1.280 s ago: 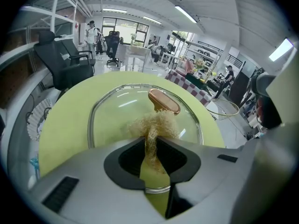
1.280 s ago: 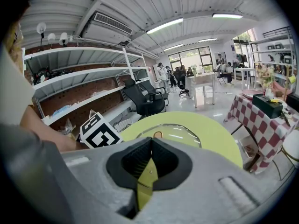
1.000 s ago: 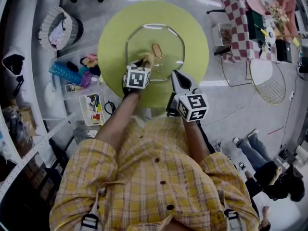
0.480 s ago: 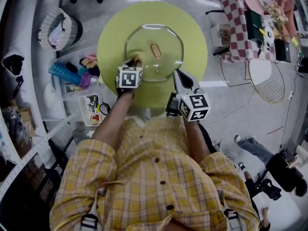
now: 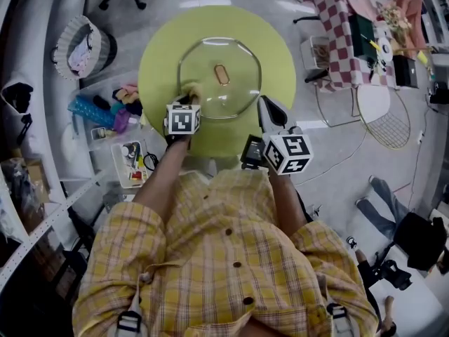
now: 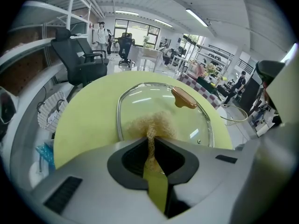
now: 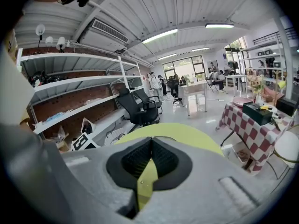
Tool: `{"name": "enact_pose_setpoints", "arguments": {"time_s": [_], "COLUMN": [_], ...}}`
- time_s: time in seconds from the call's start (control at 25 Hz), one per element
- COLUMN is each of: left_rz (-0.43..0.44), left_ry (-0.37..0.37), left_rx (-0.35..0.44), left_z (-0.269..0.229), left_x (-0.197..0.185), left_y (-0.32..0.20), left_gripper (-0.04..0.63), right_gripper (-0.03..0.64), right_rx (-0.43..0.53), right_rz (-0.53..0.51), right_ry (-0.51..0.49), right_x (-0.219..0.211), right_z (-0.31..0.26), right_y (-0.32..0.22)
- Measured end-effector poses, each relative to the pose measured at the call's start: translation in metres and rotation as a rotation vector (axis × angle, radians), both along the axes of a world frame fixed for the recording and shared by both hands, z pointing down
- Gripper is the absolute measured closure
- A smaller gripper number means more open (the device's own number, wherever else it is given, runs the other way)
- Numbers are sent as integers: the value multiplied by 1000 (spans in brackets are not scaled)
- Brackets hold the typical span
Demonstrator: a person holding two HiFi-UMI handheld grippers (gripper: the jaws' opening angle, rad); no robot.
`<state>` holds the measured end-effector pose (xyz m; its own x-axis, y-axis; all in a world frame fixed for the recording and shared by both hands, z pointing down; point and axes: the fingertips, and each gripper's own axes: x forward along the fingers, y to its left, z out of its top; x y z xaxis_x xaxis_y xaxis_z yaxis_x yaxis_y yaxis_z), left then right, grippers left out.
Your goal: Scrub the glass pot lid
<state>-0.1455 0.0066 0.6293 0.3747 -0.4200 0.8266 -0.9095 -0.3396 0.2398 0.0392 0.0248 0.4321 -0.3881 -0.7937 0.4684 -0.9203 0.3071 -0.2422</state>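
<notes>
Left gripper [image 5: 188, 94] clamps what looks like a tan scouring pad [image 6: 152, 124] on the glass pot lid [image 5: 238, 83], near-left edge; right gripper [image 5: 269, 112], closed and empty, hangs off its near-right rim.

We lose the near rim of the lid [image 6: 161, 101] behind the left tongs [image 6: 151, 135], which bury part of the scouring pad [image 6: 159, 121]. The right tongs [image 7: 150, 143] hide most of the surface [image 7: 187, 133] with their own bulk.

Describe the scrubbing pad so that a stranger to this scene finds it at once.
On the round yellow-green table lies a glass pot lid. At the lid's near-left edge is the scrubbing pad, pinched in the left gripper. Unlike the smooth brown handle nearby, it is fuzzy and pale tan.
</notes>
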Motion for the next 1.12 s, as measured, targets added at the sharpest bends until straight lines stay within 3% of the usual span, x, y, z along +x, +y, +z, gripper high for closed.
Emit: {"name": "enact_pose_setpoints", "arguments": {"time_s": [0.24, 0.48, 0.76, 1.12], "left_rz": [-7, -7, -14, -10], "left_ry": [89, 140, 205, 198], "left_rx": [0, 57, 203, 401], "left_z": [-10, -43, -123, -214], "left_x": [8, 13, 20, 26], "left_y": [16, 19, 17, 10], "left_gripper": [555, 557, 557, 557], "right_gripper": [618, 618, 618, 618], "right_rx": [44, 99, 134, 168], "right_rz": [52, 70, 64, -1], "right_ry": [19, 23, 22, 4], "right_x": [27, 36, 17, -23], "right_z": [-31, -67, -93, -102], "right_y": [-6, -4, 1, 9]}}
